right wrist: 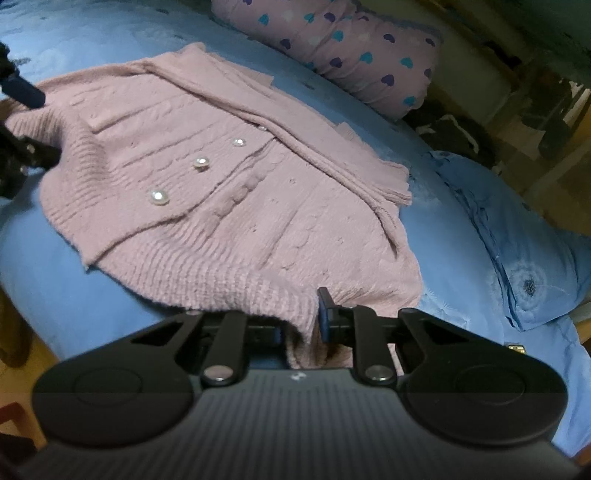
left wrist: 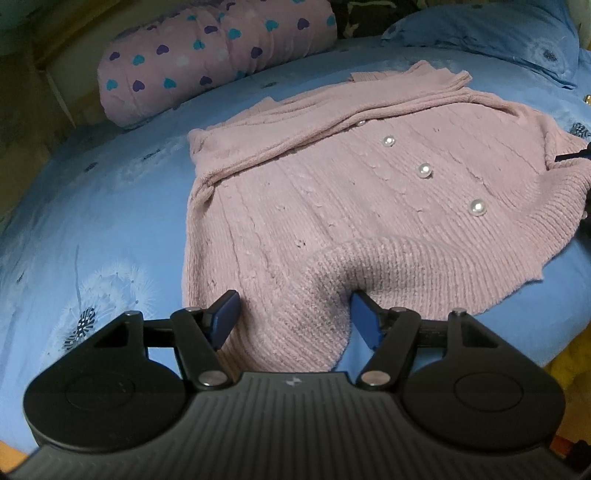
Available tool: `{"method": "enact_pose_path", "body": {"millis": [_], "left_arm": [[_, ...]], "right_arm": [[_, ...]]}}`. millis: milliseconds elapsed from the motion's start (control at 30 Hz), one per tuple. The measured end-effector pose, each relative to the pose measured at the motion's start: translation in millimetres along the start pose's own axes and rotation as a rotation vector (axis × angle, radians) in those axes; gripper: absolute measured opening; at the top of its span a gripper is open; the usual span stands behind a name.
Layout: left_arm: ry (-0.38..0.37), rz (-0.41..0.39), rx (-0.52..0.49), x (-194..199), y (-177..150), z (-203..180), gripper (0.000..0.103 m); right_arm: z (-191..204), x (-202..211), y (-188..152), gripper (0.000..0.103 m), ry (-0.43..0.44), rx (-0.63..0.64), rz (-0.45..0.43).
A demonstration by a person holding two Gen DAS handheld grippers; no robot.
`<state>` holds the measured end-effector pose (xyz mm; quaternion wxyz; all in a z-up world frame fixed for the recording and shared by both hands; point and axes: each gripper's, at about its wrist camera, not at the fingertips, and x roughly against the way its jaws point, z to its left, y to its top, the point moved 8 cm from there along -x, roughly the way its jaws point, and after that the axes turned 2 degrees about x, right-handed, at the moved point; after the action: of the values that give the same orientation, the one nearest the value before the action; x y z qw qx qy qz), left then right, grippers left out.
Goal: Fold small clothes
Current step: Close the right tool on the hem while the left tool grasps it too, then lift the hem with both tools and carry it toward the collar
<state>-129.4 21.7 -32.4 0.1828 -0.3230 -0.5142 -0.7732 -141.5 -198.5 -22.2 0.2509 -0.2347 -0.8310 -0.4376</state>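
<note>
Left gripper (left wrist: 293, 317) agape, right gripper (right wrist: 301, 317) clamped.

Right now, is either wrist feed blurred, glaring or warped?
Left wrist view: cardigan sharp, pearl buttons glinting, bed bowed by fisheye. Right wrist view: softer, dim room corner, bed edges curved.

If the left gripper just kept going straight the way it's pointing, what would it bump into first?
Most likely the pink cardigan: its raised ribbed hem already lies between the open jaws of the left gripper, with the blue bedsheet underneath. Depth is hard to judge.

Blue dandelion-print bedsheet (left wrist: 92, 221), heart-print pink bolster (left wrist: 207, 55), blue pillow (left wrist: 491, 33); dim light.
</note>
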Motion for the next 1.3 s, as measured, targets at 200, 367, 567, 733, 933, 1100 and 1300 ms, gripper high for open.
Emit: {"method": "enact_pose_path", "body": {"millis": [200, 367, 567, 733, 933, 1100, 1300], "left_arm": [[-0.011, -0.021, -0.049, 6.4, -2.3, -9.7, 0.052], [-0.005, -0.031, -0.059, 4.5, 0.4, -13.5, 0.048], [-0.007, -0.038, -0.014, 1.2, 5.0, -11.4, 0.03], [0.014, -0.044, 0.073, 2.1, 12.3, -4.7, 0.017], [0.06, -0.129, 0.092, 19.0, 27.8, 1.3, 0.014], [0.102, -0.198, 0.096, 35.4, 51.7, 11.5, 0.014], [0.133, -0.251, 0.109, 42.8, 80.3, 19.3, 0.014]], "right_arm": [[-5.2, 1.1, 4.2, 0.021, 0.012, -0.051, 0.003], [-5.7, -3.5, 2.4, 0.016, 0.033, -0.075, 0.018], [-10.2, -0.2, 8.8, 0.014, 0.025, -0.092, -0.01], [-16.7, 6.4, 14.7, 0.013, 0.01, -0.112, -0.049], [-20.0, 12.7, 23.1, 0.012, -0.007, -0.104, -0.095], [-29.1, 18.4, 33.0, 0.012, -0.036, -0.136, -0.137], [-39.9, 23.7, 50.5, 0.012, -0.075, -0.138, -0.193]]}}
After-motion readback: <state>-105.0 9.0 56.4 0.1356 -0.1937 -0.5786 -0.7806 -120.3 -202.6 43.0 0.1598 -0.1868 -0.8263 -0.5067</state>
